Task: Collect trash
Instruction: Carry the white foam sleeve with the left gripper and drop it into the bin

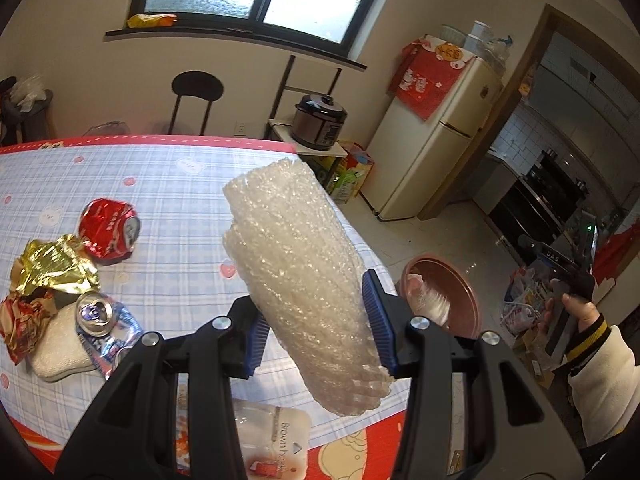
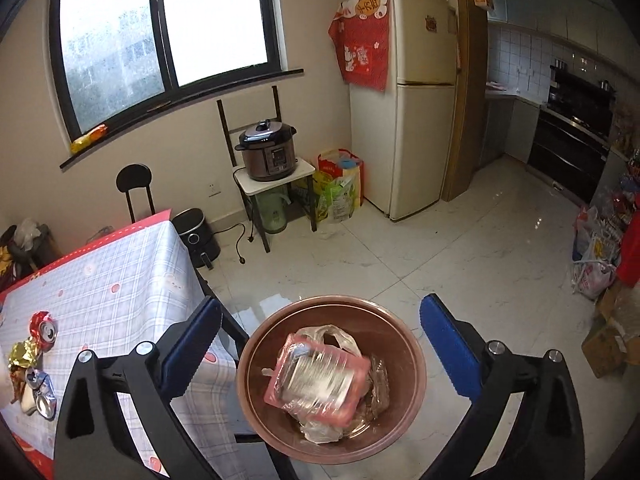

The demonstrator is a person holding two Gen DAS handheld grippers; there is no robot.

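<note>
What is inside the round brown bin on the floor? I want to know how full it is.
In the round brown bin lies a pink-edged plastic packet on top of crumpled clear plastic bags. Whatever lies beneath them, and the bin's bottom, is covered.

Pink packet (image 2: 316, 376) motion-blurred; bin (image 1: 468, 292) half hidden behind jaws
</note>
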